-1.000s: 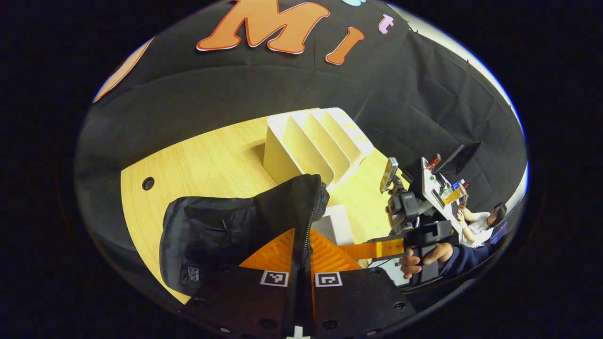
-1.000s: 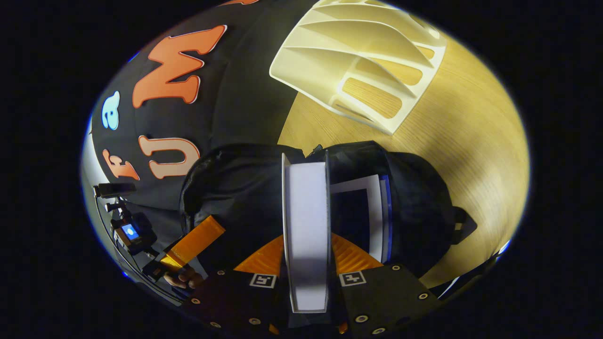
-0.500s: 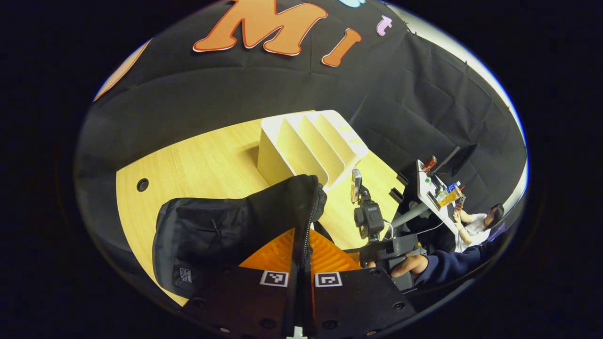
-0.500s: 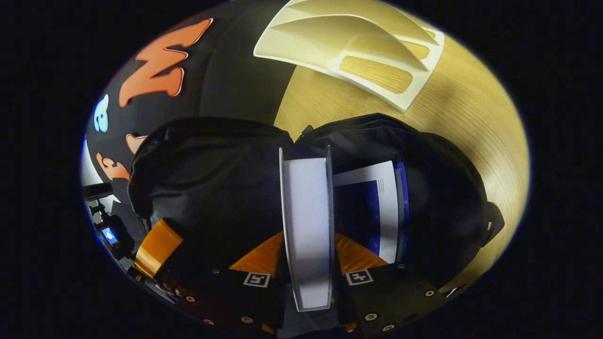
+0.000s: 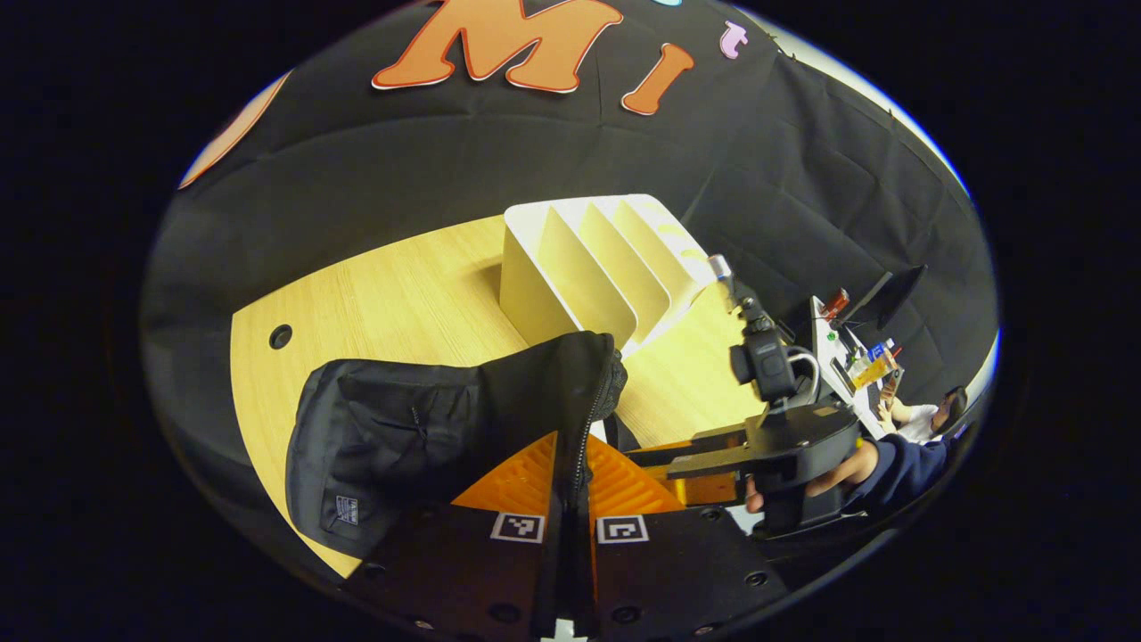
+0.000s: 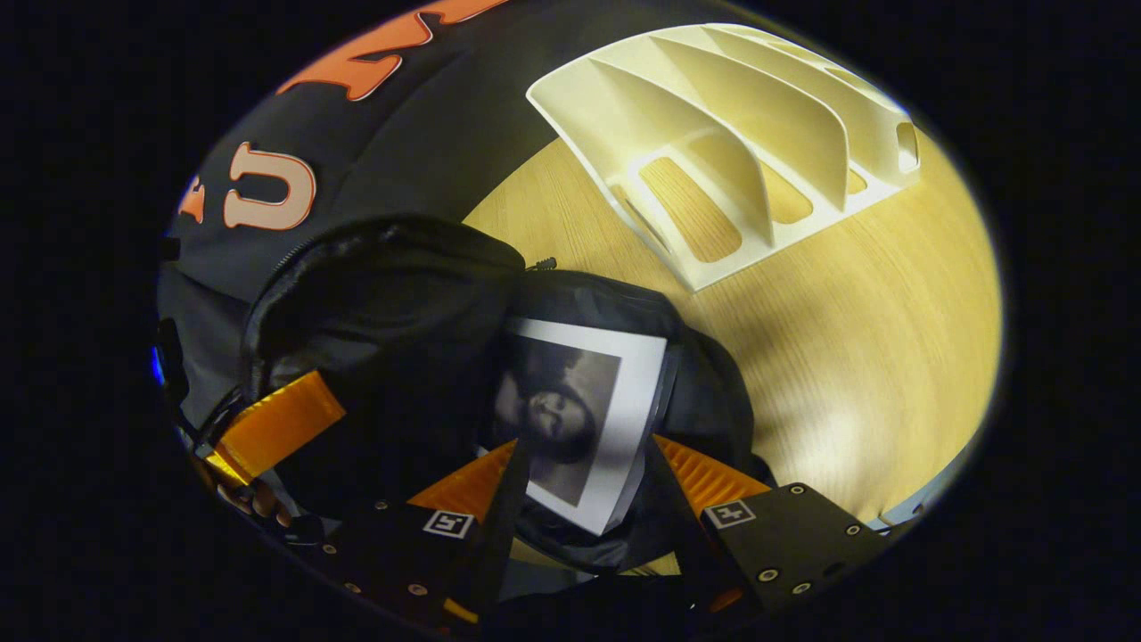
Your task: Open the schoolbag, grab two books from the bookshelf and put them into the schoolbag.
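Right claw point(image 6: 579, 499) has just let go: its fingers now spread wide, and the book point(image 6: 584, 410) lies inside the schoolbag point(image 6: 392, 357). Left claw point(image 5: 570, 473) stays clamped on the schoolbag's zipper edge, holding it open. Bookshelf point(image 6: 740, 152) on the bench point(image 6: 856, 339) stands empty, so probably both books are packed.

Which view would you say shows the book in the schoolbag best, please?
The right gripper view: the book lies cover-up in the open schoolbag. The left gripper view shows the schoolbag's outside, with nothing of its inside.
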Motion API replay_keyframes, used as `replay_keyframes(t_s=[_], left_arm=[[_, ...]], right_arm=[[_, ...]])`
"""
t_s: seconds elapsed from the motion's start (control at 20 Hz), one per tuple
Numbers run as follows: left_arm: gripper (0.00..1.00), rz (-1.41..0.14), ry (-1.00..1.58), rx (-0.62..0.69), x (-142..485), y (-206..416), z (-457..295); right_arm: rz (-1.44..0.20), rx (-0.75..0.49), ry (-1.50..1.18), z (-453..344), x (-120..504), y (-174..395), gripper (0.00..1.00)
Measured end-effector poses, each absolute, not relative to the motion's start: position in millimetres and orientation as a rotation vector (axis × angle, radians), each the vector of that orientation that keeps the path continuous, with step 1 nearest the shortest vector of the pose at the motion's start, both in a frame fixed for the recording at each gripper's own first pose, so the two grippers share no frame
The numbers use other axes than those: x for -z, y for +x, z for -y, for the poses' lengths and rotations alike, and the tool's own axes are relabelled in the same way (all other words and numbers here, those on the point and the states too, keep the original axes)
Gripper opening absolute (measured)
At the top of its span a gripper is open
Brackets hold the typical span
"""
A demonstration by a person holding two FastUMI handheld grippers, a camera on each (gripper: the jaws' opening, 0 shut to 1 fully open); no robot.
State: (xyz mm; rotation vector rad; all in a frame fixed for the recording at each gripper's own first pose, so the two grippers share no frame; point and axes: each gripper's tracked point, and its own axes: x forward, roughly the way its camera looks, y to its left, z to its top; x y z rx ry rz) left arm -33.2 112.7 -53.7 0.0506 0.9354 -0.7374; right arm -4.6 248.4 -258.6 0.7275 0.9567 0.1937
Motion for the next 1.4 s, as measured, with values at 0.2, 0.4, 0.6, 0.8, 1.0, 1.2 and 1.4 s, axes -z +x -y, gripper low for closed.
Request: replay_keyframes(t_s=[0.2, 0.4, 0.6, 0.8, 1.0, 1.2, 1.4], left_arm=[[0.12, -0.934, 0.078, 0.723, 62, -40, -91], [0.36, -0.959, 0.053, 0.707, 76, -49, -65], [0.69, -0.912, 0.013, 0.700, 59, -49, -27], [0.82, -0.798, 0.036, 0.690, 27, -43, 11], [0.92, -0.618, 0.088, 0.658, 17, -33, 39], [0.94, -0.441, 0.077, 0.584, -10, -22, 36], [0.95, -0.318, 0.051, 0.488, -20, -13, 21]], right_arm=[[-0.872, -0.136, 0.622, -191, 237, -8, 0.82], [-0.760, -0.071, 0.554, -126, 202, -7, 0.91], [-0.637, -0.005, 0.489, -69, 169, 2, 0.93], [-0.529, -0.003, 0.419, -26, 136, 3, 0.95], [-0.450, -0.027, 0.330, -3, 108, 2, 0.96], [-0.369, 0.016, 0.273, 34, 88, -4, 0.96], [-0.255, 0.034, 0.253, 59, 60, -17, 0.96]])
